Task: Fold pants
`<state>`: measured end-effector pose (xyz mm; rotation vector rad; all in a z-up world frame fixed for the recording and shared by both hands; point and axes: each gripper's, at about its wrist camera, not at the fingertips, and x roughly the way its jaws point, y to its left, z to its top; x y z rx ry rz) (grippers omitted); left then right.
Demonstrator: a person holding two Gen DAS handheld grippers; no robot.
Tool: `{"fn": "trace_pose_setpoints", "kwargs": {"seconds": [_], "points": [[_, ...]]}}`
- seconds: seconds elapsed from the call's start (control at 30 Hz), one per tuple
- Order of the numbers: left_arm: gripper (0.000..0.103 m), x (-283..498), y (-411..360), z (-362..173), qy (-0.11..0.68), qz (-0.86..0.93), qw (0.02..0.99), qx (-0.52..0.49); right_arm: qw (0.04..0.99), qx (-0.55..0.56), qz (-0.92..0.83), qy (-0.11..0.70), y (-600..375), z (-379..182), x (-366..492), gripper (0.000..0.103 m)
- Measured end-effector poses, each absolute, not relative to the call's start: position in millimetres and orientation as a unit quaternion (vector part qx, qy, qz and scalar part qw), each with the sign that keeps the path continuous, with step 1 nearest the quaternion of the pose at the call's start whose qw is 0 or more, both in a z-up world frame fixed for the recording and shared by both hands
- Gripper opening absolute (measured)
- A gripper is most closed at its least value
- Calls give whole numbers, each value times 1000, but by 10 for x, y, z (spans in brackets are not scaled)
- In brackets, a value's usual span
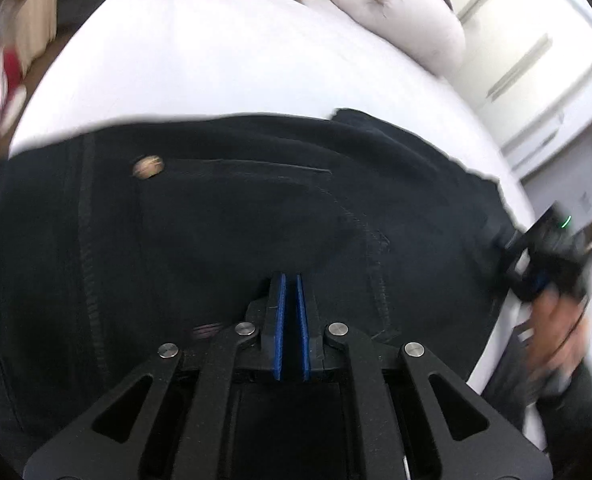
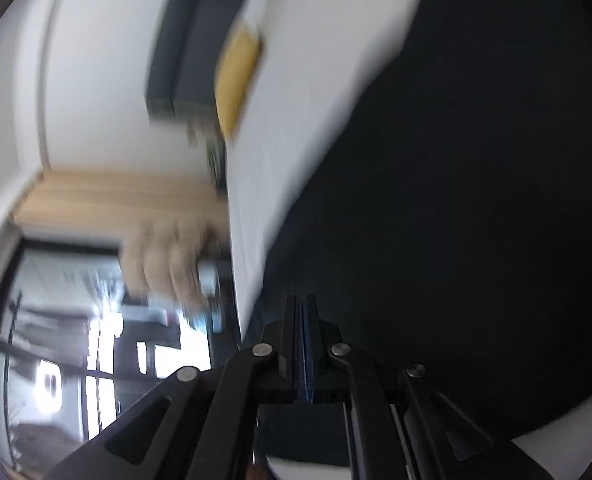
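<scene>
The left gripper [image 1: 291,280] is seen with its blue-padded fingers [image 1: 280,320] nearly closed, a thin gap between them, over the black pants [image 1: 215,220]; any pinched cloth cannot be told. The right gripper [image 2: 304,300] is likewise drawn together at the pants' edge. The pants are spread across the white bed [image 1: 195,60], a brass button [image 1: 148,167] at 10 o'clock. No writing can be read.

Bright daylight; heavy motion blur; strong fisheye edge warp
</scene>
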<state>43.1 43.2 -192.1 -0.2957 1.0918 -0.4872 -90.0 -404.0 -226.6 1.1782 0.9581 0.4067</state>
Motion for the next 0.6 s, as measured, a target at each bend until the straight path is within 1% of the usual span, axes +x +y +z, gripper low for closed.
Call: {"fn": "trace_pose_setpoints", "kwargs": {"seconds": [0.03, 0.07, 0.13, 0.2, 0.33, 0.47, 0.5, 0.53, 0.6], "points": [[7, 413, 548, -1924, 509, -227, 816, -153, 706, 514, 179, 452, -3885, -2335, -931, 0], [7, 379, 680, -1896, 505, -220, 820, -155, 712, 503, 169, 460, -3833, -2386, -949, 0], [7, 357, 861, -1874, 501, -219, 823, -156, 715, 517, 165, 440, -3977, -2415, -902, 0], [7, 352, 1018, -1880, 501, -228, 817, -172, 719, 533, 126, 429, -4268, -2390, -868, 0], [6, 372, 1292, -1869, 493, -209, 827, -173, 746, 531, 45, 400, -4858, -2323, -854, 0], [6, 359, 1662, -1864, 488, -176, 835, -183, 751, 549, -47, 363, -5452, -2251, -1065, 0], [6, 366, 1765, -1818, 487, -168, 837, -184, 748, 555, -63, 358, -5497, -2242, -1206, 1], [6, 364, 1795, -1751, 490, -144, 841, -176, 749, 555, -67, 355, -5593, -2210, -1277, 7], [6, 354, 1827, -1567, 477, -152, 849, -167, 762, 536, -46, 359, -5344, -2084, -1404, 7]]}}
